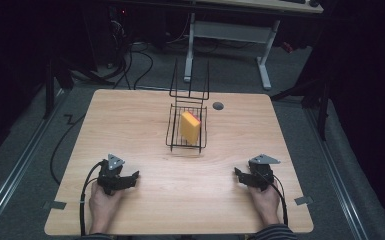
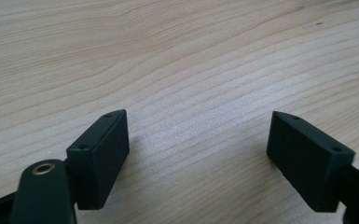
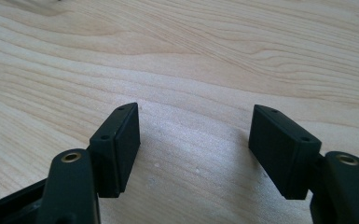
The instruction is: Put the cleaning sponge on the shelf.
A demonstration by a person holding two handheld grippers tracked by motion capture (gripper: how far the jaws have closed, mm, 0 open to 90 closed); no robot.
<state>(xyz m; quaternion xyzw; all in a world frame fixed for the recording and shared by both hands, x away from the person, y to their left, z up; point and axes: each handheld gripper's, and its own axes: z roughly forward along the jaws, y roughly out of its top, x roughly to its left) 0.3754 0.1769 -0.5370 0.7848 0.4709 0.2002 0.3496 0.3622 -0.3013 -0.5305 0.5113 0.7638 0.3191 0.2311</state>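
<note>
Sponge: a yellow sponge (image 1: 190,127) with a pink top edge stands tilted inside the wire basket (image 1: 172,131).
Basket: black wire, on the far middle of the wooden table (image 1: 130,125), with tall handles sticking up at its back.
Left gripper (image 1: 130,178): near the table's front edge, well apart from the basket, to its front left. A hand holds it. Its jaws are spread wide with nothing between them, just bare wood.
Right gripper (image 1: 240,176): well apart from the basket, to its front right, held by the other hand. Its jaws are spread apart too and hold nothing.
Hole: a small dark round spot (image 1: 218,106) in the table, just right of the basket's back.
</note>
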